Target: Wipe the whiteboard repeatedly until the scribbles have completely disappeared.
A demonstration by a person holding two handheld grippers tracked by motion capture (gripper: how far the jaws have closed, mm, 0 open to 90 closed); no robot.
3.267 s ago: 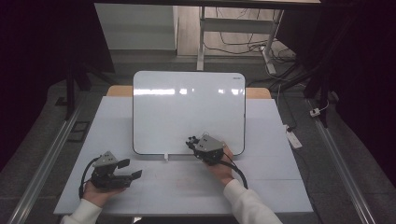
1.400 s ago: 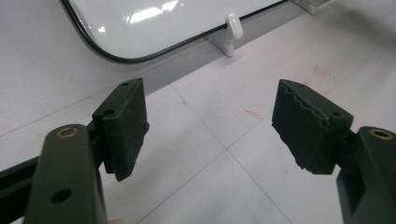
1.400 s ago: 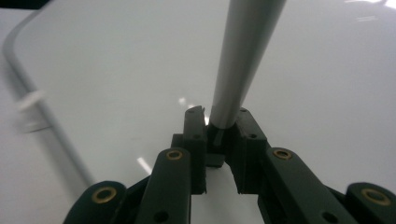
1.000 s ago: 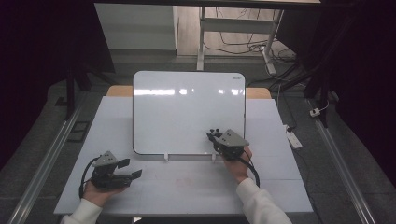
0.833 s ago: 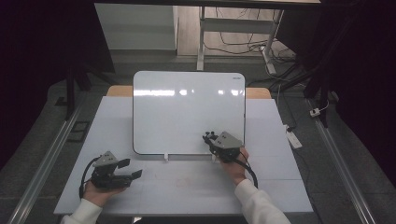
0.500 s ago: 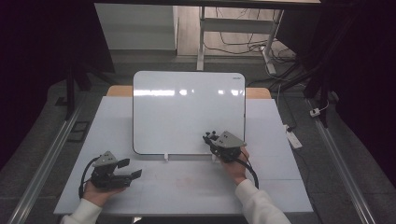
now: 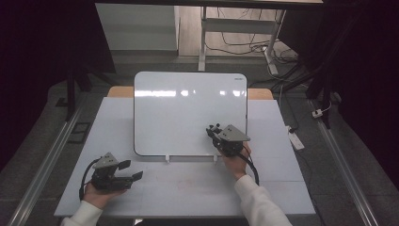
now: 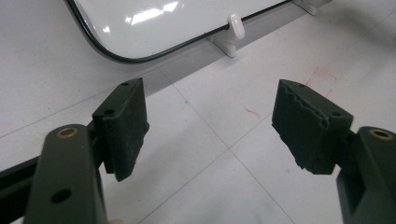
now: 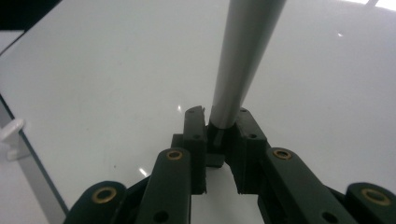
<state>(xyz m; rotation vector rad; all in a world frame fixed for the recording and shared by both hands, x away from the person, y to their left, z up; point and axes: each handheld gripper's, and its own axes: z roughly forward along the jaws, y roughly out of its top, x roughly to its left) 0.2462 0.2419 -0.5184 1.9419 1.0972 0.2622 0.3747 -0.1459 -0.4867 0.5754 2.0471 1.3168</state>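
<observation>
Right gripper (image 9: 217,135) clamping grey marker (image 9: 245,56), whiteboard (image 7: 188,113)

The high view looks forward and down from above the person's side, taking in the whole pale grey table (image 7: 188,188) and the glossy white rectangular board (image 7: 188,113). The left gripper view sits low and close, facing past its own jaws toward the board's rounded corner (image 8: 140,28). The right gripper view is closest, looking along its jaws at the board face (image 9: 93,70). All three views share the board.
</observation>
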